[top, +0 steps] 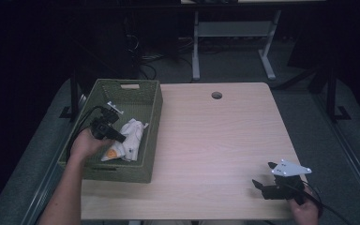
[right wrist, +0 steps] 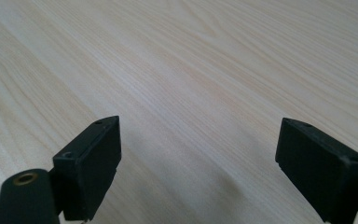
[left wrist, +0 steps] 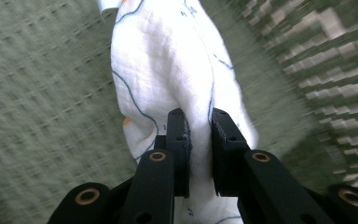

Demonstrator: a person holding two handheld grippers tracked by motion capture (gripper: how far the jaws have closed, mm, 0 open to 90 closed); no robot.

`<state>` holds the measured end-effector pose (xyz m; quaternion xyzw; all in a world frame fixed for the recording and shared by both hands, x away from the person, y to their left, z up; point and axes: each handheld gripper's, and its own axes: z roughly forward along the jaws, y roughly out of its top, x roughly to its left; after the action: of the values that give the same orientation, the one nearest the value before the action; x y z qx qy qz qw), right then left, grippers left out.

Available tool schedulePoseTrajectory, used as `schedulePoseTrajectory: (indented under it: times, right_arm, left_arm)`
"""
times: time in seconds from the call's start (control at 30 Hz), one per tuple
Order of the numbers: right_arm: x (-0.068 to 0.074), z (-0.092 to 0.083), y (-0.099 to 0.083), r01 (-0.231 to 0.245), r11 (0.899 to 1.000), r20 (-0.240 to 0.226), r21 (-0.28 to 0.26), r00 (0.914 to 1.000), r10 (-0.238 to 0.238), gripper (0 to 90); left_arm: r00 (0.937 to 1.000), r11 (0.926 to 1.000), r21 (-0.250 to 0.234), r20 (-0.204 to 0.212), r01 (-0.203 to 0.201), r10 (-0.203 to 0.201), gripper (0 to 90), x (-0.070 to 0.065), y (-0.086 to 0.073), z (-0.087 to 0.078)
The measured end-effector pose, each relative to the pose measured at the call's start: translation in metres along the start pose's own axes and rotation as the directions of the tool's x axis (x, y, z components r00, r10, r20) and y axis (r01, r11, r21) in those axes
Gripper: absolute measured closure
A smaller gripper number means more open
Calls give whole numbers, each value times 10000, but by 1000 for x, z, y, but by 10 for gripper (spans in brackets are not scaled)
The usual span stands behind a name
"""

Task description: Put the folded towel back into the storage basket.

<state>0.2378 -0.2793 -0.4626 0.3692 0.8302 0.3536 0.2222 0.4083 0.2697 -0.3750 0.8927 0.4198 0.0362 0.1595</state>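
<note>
Inside the green woven basket [top: 151, 101], which sits at the left edge of the counter [top: 215, 150], the left gripper [top: 122, 138] has its jaws clenched on a fold of the white printed cloth [top: 130, 140], which lies on the basket floor. Well to the right of the basket, the right gripper [top: 257, 183] rests near the counter's front right corner, jaws released and spread wide over bare wood.

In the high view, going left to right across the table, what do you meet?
Left tool, shut on the white cloth in the green basket → round hole in the tabletop → right tool, jaws open over bare wood.
</note>
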Motion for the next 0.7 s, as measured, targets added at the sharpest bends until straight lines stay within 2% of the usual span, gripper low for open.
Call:
schedulePoseTrajectory:
  times: [0.03, 0.1, 0.13, 0.17, 0.3, 0.33, 0.37, 0.43, 0.5, 0.53, 0.57, 0.6, 0.63, 0.67, 0.7]
  right_arm:
    - [0, 0, 0, -19, 10000, 18, 18, 10000, 19, 137]
    - [0, 0, 0, 9, 10000, 19, 33, 10000, -9, 137]
    - [0, 0, 0, 1, 10000, 14, 40, 10000, -2, 137]
    - [0, 0, 0, -12, 10000, 15, 42, 10000, 12, 137]
    - [0, 0, -1, -78, 10000, 23, 20, 10000, 78, 137]
    - [0, 0, -1, -78, 10000, 23, 20, 10000, 78, 137]
    - [-1, 0, -1, -97, 9999, 11, 33, 10000, 97, 137]
    - [-1, 0, -1, -93, 9999, 12, 56, 10000, 93, 137]
    - [0, 1, -1, -60, 10000, -2, 41, 10000, 60, 137]
    - [0, 1, 0, -44, 10000, -2, 46, 10000, 45, 137]
    - [1, 1, 0, -39, 10000, -33, 52, 10000, 39, 137]
    - [1, 2, 0, -43, 10000, -25, 54, 10000, 43, 137]
    - [1, 2, 0, -26, 10000, -14, 83, 10000, 26, 137]
    - [1, 2, 0, -6, 10000, -22, 85, 10000, 6, 137]
    - [1, 2, 1, 0, 10000, -25, 78, 10000, 0, 137]
  left_arm:
    - [9987, 9994, 261, -443, -247, 258, 790, 0, 3, 3]
    - [9968, 9984, 452, -708, -334, 365, 762, 2, 5, 5]
    - [9968, 9984, 452, -708, -334, 365, 740, 2, 5, 5]
    - [9968, 9984, 532, -771, -167, 208, 714, 5, 6, 7]
    - [9975, 9969, 783, -702, 120, -65, 558, 11, 4, 8]
    - [9975, 9969, 783, -702, 120, -65, 552, 11, 4, 8]
    - [9976, 9984, 491, -654, 269, -236, 545, 13, 2, 3]
    - [9978, 9988, 272, -544, 396, -381, 540, 15, 1, -2]
    - [9975, 9989, 229, -597, 401, -386, 539, 15, 1, -5]
    - [9971, 9987, 177, -592, 486, -475, 545, 15, 0, -6]
    - [9977, 9988, 204, -520, 453, -442, 648, 14, 0, -6]
    - [9979, 9990, 233, -521, 385, -373, 705, 14, 0, -6]
    - [9990, 9987, 458, -404, 203, -185, 771, 10, 1, -3]
    - [9990, 9987, 458, -404, 203, -185, 804, 10, 1, -3]
    - [9996, 9966, 820, -281, -46, 70, 821, 7, 2, 2]
